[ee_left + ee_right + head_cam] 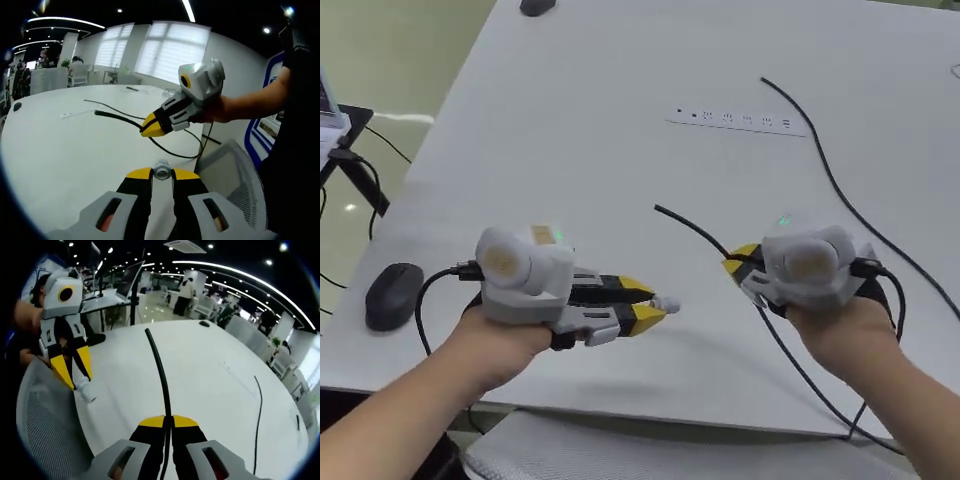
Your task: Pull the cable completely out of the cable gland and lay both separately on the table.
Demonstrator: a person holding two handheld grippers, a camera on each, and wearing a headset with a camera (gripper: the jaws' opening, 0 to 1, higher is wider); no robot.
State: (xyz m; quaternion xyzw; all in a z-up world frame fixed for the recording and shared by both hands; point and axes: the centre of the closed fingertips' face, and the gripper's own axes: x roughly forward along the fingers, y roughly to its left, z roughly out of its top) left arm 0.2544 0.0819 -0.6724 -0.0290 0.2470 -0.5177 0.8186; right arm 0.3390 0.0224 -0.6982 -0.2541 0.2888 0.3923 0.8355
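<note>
Now my left gripper is pinched on the small pale cable gland, over the near part of the white table. My right gripper is clamped on the black cable. Its free end juts forward past the jaws, apart from the gland.

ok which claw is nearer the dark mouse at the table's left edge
Left. The left claw, shut on the cable gland, is right of the mouse; the right claw, gripping the cable, lies farther right.
</note>
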